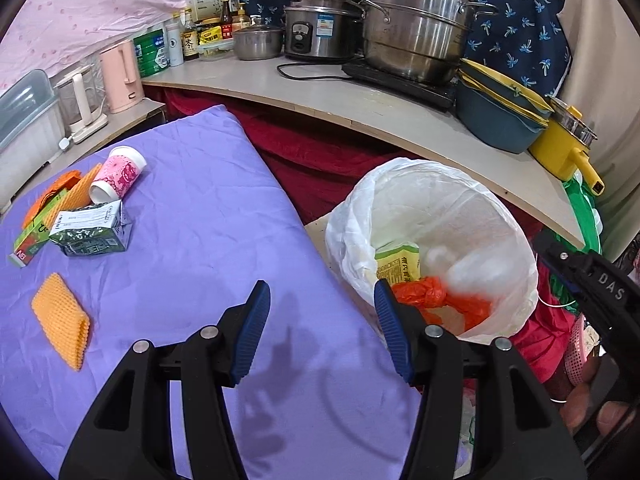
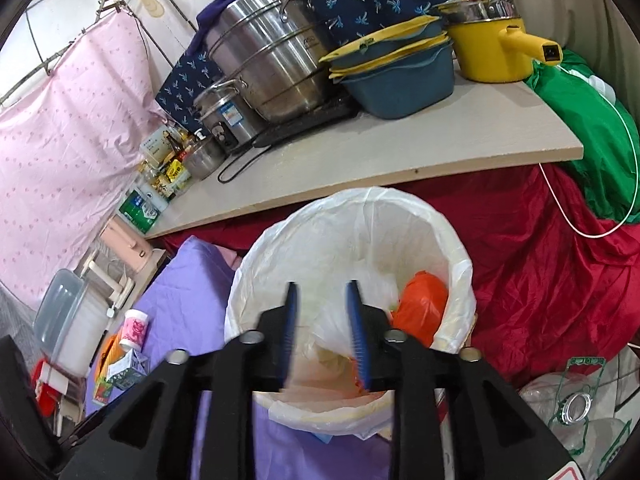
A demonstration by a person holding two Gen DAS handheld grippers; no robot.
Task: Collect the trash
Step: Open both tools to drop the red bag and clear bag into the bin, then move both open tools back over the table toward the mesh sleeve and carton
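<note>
Purple sheet (image 1: 192, 208); right gripper (image 2: 322, 332) hides bin (image 2: 456, 240) contents, both grippers empty

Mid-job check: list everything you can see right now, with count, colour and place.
paper cup: 1, pink and white, lying on purple cloth
drink carton: 1, green, crushed, beside cup
foam nets: 2 seen, orange, one alone, one behind cup
flat box: 1, green-red, cloth's left edge
trash bin: 1, white liner, holding an orange bag
steamer pot: 1, steel, on shelf
rice cooker: 1, steel, left of steamer
yellow pot: 1, shelf end
left gripper: open, empty
right gripper: open above bin
</note>
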